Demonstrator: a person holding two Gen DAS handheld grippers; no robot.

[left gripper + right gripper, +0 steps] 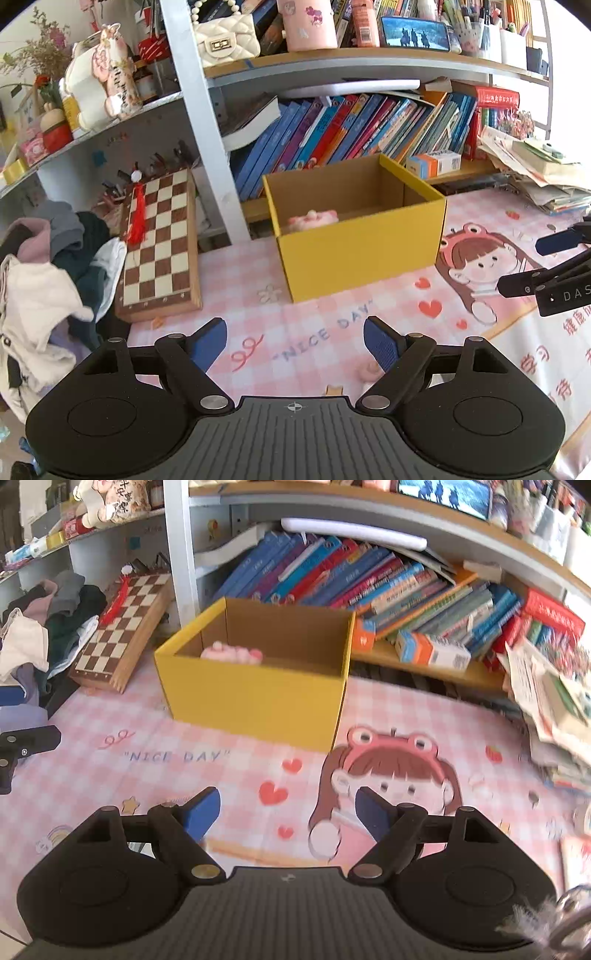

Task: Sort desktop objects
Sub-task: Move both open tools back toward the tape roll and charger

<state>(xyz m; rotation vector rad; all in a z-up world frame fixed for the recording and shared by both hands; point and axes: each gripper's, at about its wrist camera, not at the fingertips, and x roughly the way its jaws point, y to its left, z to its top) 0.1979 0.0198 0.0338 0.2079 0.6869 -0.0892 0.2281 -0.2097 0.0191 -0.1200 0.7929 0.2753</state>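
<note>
Pink mat (332, 317) – yellow box (365, 243), grippers empty

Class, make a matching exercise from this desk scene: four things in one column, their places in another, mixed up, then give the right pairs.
Things:
1. pink plush toy
2. chessboard
3. orange and blue carton
4. white quilted purse

Places:
A. top shelf
B. inside the yellow box
C. lower shelf, in front of the books
D. leaning left of the box

Pairs: 1-B, 2-D, 3-C, 4-A
</note>
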